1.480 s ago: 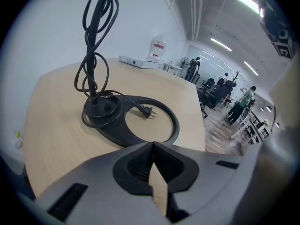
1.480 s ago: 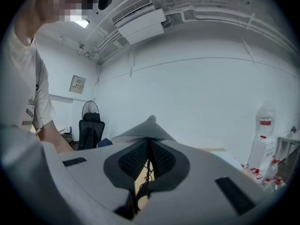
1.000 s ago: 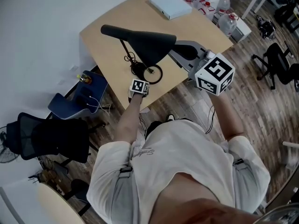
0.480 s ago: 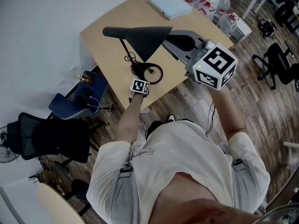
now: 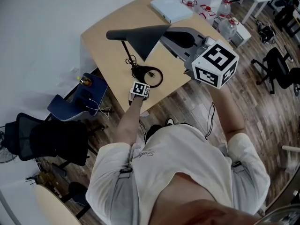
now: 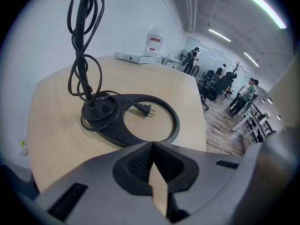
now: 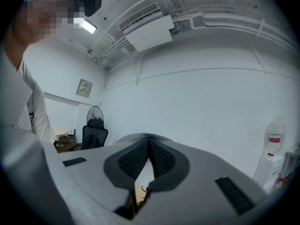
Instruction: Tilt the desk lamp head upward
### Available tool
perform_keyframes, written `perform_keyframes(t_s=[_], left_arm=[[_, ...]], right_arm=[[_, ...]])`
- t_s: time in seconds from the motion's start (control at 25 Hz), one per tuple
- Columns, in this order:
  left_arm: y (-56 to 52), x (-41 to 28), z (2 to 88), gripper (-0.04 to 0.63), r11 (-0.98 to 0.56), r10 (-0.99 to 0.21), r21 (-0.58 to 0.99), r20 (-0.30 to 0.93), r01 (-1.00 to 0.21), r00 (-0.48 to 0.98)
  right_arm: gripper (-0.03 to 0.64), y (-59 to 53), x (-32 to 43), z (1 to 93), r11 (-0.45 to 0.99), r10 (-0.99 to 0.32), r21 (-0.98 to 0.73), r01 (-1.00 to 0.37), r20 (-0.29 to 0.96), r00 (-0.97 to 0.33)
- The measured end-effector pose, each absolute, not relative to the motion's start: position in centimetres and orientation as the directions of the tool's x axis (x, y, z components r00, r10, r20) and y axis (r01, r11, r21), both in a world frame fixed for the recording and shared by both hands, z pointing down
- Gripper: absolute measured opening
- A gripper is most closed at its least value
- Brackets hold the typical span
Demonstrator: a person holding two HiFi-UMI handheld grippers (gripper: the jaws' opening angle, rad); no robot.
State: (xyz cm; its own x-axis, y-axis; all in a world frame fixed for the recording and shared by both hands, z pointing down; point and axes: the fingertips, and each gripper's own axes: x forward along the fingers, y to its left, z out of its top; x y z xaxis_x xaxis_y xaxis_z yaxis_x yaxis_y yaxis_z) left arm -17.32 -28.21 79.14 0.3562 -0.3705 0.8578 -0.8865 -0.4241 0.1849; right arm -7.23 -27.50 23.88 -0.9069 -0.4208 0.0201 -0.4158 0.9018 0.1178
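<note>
The black desk lamp stands on the wooden table (image 5: 105,55). Its cone-shaped head (image 5: 140,36) shows side-on above the thin stem. My right gripper (image 5: 163,32) reaches in from the right and is shut at the head's right rim; in the right gripper view the jaws (image 7: 149,138) meet on a thin dark edge. The ring-shaped base (image 5: 151,74) lies near the table's front edge. My left gripper (image 5: 143,83) is shut, its tips (image 6: 151,144) right at the near rim of the base (image 6: 174,121). The cord (image 6: 84,41) is wound round the stem, its plug (image 6: 143,109) inside the ring.
A flat white box (image 5: 171,7) lies at the table's far corner. Water bottles (image 5: 228,25) stand on the floor to the right. A blue chair (image 5: 79,100) and a black office chair (image 5: 51,137) sit left of the table. The front edge is close to the base.
The lamp head has turned from showing its broad top to a side-on cone, with the right gripper moving up and back alongside it. The left gripper stays by the base.
</note>
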Motion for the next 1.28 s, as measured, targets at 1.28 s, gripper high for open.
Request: perform_keyframes(t_s=[1.28], left_arm=[[-22.2,-15.6,61.8,0.014,-0.641,-0.563,0.123,0.596,-0.758,0.573]], right_arm=[[-0.006,-24.7,-4.8,34.5,0.787,-0.611,-0.094,-0.610,0.029,-0.791]])
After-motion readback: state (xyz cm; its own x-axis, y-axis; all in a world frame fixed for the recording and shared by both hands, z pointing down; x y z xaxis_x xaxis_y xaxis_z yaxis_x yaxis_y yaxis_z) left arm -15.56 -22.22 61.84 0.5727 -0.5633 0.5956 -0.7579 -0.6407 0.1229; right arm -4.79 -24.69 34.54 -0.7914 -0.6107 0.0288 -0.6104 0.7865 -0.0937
